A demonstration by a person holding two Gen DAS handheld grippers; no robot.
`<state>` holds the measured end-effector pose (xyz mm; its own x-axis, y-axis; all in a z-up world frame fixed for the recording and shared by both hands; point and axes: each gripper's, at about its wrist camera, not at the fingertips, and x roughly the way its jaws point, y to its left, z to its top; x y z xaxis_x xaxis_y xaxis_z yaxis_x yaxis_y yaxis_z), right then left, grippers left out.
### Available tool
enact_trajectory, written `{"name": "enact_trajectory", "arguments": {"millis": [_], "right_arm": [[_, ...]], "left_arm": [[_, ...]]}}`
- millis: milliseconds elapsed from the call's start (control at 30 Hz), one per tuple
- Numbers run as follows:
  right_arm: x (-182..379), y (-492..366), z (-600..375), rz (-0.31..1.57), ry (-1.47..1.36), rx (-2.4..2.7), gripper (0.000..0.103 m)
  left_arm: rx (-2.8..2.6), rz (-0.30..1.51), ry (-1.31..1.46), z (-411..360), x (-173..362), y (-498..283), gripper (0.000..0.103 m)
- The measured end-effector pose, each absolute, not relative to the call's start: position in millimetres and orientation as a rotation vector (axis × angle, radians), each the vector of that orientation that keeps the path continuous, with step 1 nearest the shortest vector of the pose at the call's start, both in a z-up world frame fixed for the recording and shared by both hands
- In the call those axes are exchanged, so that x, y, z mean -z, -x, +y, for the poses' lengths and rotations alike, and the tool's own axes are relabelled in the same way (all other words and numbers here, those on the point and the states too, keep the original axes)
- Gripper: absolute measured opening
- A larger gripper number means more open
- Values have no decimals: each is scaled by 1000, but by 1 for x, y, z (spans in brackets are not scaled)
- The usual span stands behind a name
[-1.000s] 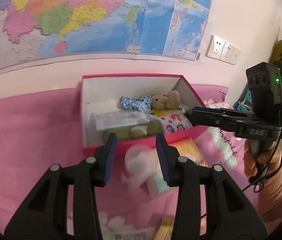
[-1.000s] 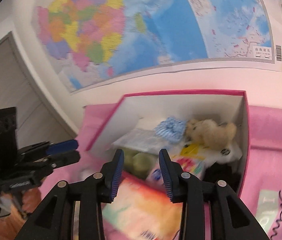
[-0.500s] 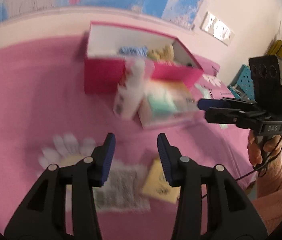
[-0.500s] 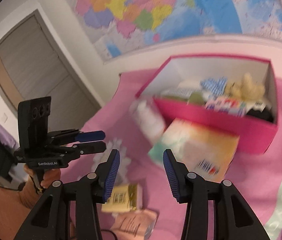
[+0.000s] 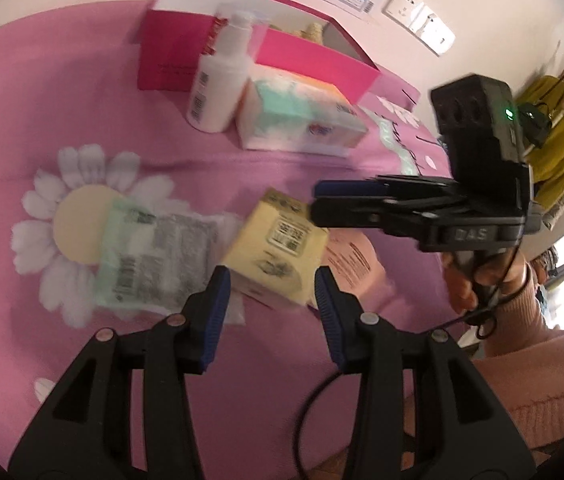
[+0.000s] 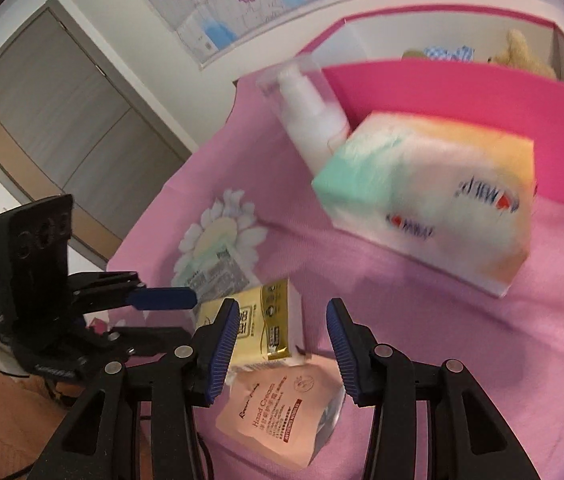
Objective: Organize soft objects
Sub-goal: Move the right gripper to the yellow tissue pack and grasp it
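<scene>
A yellow tissue pack (image 5: 278, 248) (image 6: 266, 320) lies on the pink cloth between a green wipes packet (image 5: 154, 256) (image 6: 214, 274) and a peach hand-cream pouch (image 5: 352, 258) (image 6: 282, 412). My left gripper (image 5: 272, 292) is open just above the yellow pack. My right gripper (image 6: 282, 328) is open over the yellow pack and the pouch; it also shows in the left wrist view (image 5: 314, 200). A large tissue pack (image 5: 298, 116) (image 6: 430, 196) and a white pump bottle (image 5: 222, 80) (image 6: 310, 120) stand before the pink box (image 5: 314, 60) (image 6: 462, 112), which holds a teddy bear (image 6: 522, 54).
The pink flower-print cloth (image 5: 82, 120) covers the surface. A wall with a map (image 6: 242, 0) stands behind the box, with a door (image 6: 50, 92) at the left. A yellow garment (image 5: 562, 152) hangs at the right.
Both grippers have pulled back from the box and tipped down toward the small packs at the near edge. Both stay open and empty.
</scene>
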<state>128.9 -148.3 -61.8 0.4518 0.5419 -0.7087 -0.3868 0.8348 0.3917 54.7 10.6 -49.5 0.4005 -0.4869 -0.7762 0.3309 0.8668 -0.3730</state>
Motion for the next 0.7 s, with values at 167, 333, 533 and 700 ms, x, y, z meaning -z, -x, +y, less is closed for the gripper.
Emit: {"name": "enact_trajectory", "arguments": {"millis": [167, 333, 533, 700], "right_arm": [[71, -129, -142, 958, -178, -570, 46], [77, -130, -137, 960, -185, -574, 38], [71, -125, -138, 936, -159, -547, 34], [68, -123, -145, 924, -188, -530, 34]], "left_arm": [[523, 1073, 149, 2, 59, -58, 45], [518, 1070, 159, -2, 62, -61, 45], [509, 1032, 128, -8, 55, -70, 41], [497, 1006, 129, -8, 51, -85, 40]]}}
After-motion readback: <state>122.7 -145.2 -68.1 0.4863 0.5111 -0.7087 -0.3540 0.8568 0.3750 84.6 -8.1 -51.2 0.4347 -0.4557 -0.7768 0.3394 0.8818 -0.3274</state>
